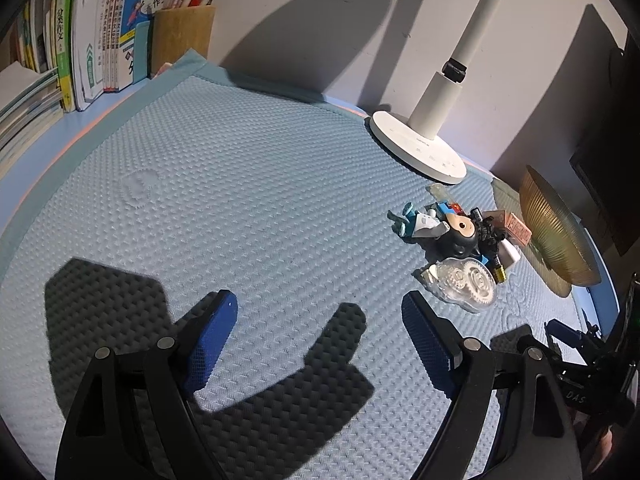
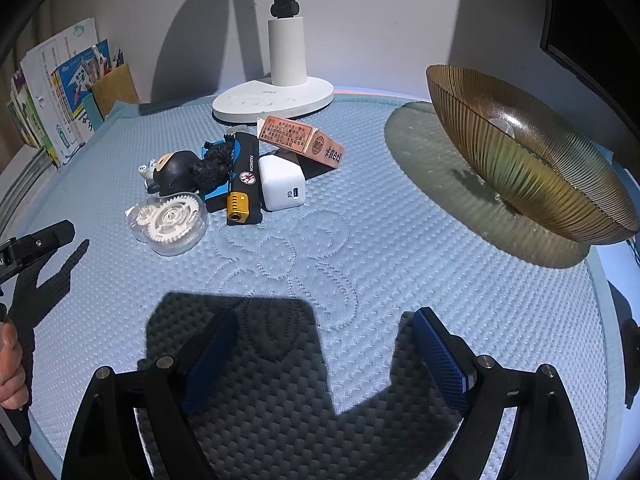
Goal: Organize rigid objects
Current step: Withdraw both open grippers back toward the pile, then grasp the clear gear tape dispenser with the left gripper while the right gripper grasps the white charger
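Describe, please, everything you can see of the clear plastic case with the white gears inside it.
The clear gear case is a rounded, transparent plastic shell holding two white toothed wheels, one larger than the other, meshed side by side. It looks like a correction-tape dispenser, though no label is readable. It lies flat on the blue quilted mat, at the near edge of the small pile, its far side against the black-headed figurine. Neither gripper touches it. In the left wrist view it sits right of the open fingers.
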A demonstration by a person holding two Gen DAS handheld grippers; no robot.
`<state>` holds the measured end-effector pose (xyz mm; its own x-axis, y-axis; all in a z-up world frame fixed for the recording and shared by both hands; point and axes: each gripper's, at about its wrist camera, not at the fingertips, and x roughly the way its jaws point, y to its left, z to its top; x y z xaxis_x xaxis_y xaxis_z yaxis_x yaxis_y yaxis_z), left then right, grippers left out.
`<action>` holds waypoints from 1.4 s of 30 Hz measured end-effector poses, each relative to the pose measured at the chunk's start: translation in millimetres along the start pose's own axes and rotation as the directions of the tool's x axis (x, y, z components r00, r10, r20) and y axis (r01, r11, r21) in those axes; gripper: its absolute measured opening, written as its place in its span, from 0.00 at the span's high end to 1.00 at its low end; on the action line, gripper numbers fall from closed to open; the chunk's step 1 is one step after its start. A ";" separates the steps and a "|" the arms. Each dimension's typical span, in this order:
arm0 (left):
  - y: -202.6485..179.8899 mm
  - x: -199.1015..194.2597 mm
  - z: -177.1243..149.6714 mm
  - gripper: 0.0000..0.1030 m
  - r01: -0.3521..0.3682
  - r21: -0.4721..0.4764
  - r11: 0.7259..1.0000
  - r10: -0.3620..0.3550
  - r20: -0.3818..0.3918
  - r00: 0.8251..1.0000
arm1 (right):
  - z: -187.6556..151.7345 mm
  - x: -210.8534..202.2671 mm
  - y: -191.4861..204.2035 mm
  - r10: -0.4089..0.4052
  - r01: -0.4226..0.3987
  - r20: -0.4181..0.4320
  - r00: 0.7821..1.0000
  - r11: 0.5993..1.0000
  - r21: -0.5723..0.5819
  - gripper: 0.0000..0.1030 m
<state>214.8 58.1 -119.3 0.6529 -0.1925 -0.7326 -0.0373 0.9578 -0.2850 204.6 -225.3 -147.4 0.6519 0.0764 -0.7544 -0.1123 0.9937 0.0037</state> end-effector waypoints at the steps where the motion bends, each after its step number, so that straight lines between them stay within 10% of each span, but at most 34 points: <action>1: -0.1 0.0 0.0 0.19 0.000 0.000 1.000 0.000 0.000 1.000 | 0.0 0.0 0.0 0.001 -0.001 -0.001 1.000 1.000 0.000 0.14; 31: -5.9 0.3 -0.7 0.19 -0.004 0.020 1.000 0.004 -0.004 1.000 | 0.1 0.1 1.6 0.008 -0.008 -0.020 1.000 1.000 0.002 0.05; 42: -83.6 15.3 3.0 0.19 0.057 0.213 0.975 -0.036 -0.104 0.994 | 36.8 -27.0 -11.6 0.083 -0.090 0.052 0.995 0.988 0.127 0.17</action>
<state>230.2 -24.3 -104.8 0.5716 -0.2477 -0.7822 0.1622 0.9686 -0.1883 215.9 -235.8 -102.9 0.6785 0.1633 -0.7163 -0.0737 0.9852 0.1548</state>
